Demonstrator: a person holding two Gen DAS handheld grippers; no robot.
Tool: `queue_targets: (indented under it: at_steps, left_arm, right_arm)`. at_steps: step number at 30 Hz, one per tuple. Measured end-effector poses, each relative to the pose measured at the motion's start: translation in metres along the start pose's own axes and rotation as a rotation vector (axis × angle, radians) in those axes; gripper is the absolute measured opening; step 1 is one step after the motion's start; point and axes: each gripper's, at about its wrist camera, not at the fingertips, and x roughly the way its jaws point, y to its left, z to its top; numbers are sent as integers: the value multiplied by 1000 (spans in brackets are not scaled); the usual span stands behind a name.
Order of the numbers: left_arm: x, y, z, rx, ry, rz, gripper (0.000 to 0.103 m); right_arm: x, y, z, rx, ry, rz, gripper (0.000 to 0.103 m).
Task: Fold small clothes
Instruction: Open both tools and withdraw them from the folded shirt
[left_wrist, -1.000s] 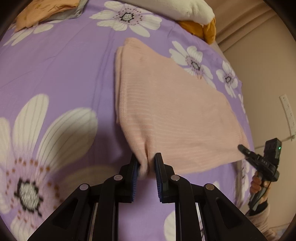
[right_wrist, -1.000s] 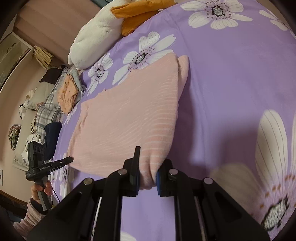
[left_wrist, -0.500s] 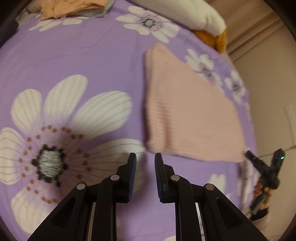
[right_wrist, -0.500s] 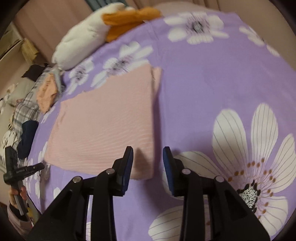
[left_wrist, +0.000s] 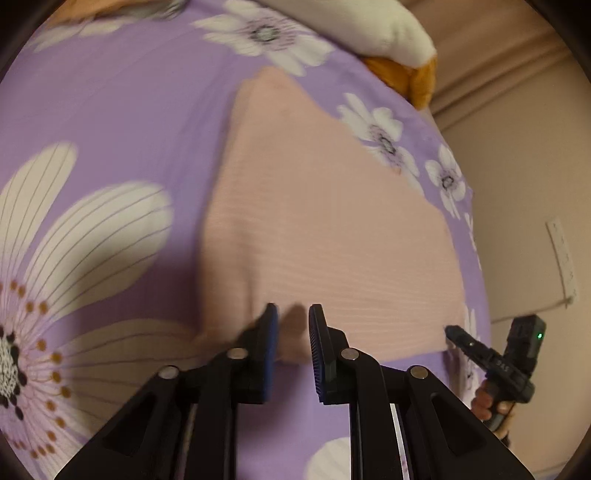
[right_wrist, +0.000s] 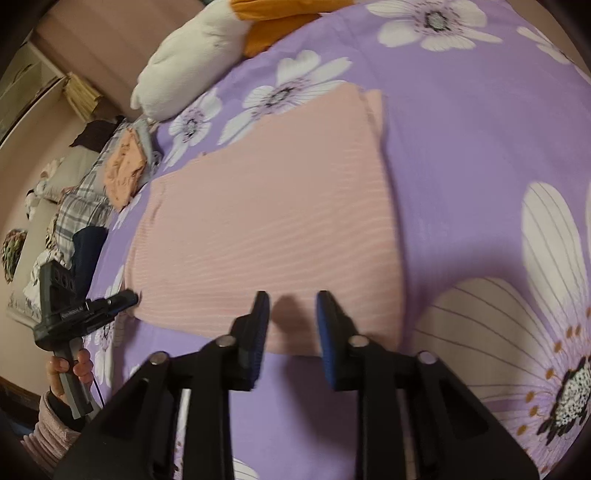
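Both grippers, left gripper (left_wrist: 292, 319) and right gripper (right_wrist: 291, 308), returned empty, parted over the pink ribbed garment (right_wrist: 266, 229); we should pinch near-edge corners evenly.

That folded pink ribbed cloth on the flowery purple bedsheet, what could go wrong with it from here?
Two possible snags:
1. Both the left gripper and the right gripper are open at the near edge of the pink ribbed cloth; closing might pinch only the top layer and undo the fold.
2. They might also catch the purple floral bedsheet beneath.
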Motion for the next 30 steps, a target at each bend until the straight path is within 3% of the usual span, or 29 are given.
queue_targets:
  at_steps: [3, 5, 7, 9, 16, 19, 30]
  left_arm:
    - [-20, 15, -6, -38, -16, -65, 16]
    - [-30, 17, -10, -48, -24, -52, 31]
    - [-41, 23, -16, -86, -39, -98, 45]
    - [-43, 26, -21, -122, -40, -140, 46]
    - [-19, 27, -35, -246, -39, -219, 46]
    - [-12, 25, -37, -291, -80, -242, 46]
    - [9, 27, -10, -365, -171, -254, 46]
  right_arm:
    - [-10, -10, -3, 31, -8, 18, 23]
    - [-18, -10, -5, 34, -16, 26, 26]
    - [-23, -6, -7, 28, -30, 37, 43]
    - [-28, 1, -9, 22, -48, 54, 50]
    - [-29, 22, -13, -5, -46, 104, 50]
    - [-29, 29, -13, -17, -47, 121, 51]
    - [-24, 42, -12, -41, -39, 148, 51]
